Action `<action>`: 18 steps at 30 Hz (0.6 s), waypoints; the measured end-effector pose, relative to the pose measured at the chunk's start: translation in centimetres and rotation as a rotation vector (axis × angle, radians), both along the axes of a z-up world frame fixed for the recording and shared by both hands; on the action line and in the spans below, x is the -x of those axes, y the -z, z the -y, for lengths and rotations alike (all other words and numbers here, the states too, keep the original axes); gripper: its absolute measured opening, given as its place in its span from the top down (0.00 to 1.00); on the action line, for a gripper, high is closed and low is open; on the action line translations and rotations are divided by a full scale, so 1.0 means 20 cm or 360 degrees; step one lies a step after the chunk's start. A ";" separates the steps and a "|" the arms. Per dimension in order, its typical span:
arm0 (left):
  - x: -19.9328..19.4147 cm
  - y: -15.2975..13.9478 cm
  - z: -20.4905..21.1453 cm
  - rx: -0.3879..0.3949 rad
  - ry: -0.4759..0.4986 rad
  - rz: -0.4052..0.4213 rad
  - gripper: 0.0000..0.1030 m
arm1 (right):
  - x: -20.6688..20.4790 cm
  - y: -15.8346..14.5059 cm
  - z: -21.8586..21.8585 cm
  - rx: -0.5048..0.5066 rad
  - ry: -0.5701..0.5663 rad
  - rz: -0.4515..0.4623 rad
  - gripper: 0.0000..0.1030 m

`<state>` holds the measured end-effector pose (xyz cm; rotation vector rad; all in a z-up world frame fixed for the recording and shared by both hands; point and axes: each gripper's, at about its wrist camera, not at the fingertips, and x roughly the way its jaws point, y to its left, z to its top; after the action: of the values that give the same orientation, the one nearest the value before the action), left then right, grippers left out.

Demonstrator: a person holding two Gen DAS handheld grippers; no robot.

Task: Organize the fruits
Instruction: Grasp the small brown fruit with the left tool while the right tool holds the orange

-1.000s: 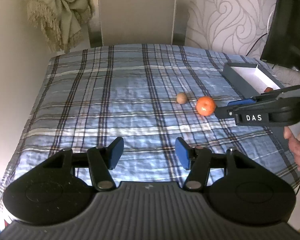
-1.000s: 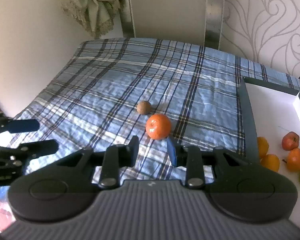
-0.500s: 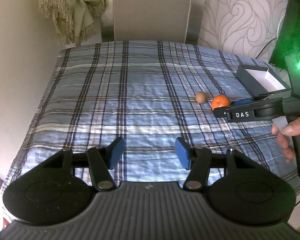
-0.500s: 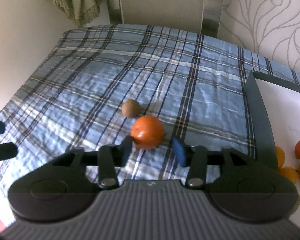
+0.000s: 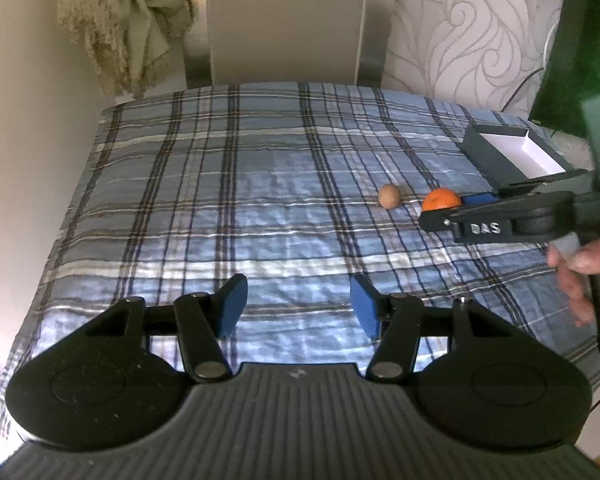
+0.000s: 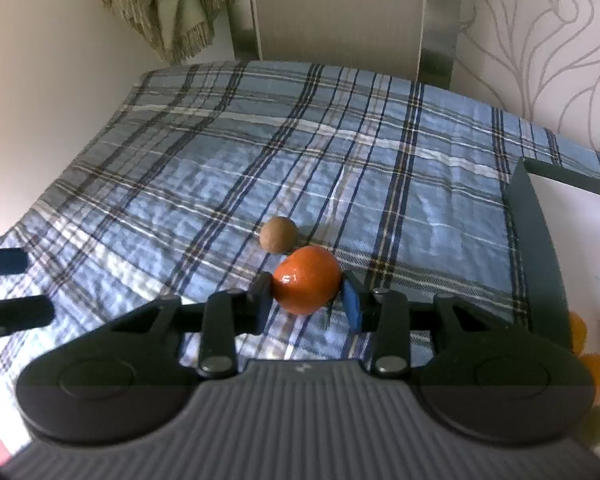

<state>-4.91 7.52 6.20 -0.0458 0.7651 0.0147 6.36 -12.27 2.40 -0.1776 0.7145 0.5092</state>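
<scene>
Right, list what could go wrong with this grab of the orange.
1. The right gripper has just been closing around the orange; its left pad touches, but the right one may not, so the round fruit could slip out.
2. The small brown fruit lies just beyond the orange; a nudge could roll it across the plaid cloth.
3. The box wall stands close on the right and could be clipped on the way over.

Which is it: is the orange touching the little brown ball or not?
Apart. In the left wrist view, plaid cloth shows between the orange and the brown ball.
</scene>
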 end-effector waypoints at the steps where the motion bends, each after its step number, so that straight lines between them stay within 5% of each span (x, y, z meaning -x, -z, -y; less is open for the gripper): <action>1: -0.01 0.00 0.01 0.0002 0.0010 0.0000 0.39 | 0.02 -0.01 0.02 -0.0010 0.0003 -0.0004 0.62; 18: -0.41 0.07 0.28 -0.0014 0.0271 0.0079 0.43 | 0.45 -0.23 0.31 -0.0071 0.0070 0.0000 0.62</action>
<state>3.27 1.92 4.76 0.0275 0.7172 -0.1443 -2.67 -18.43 7.06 -0.1203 0.7048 0.4829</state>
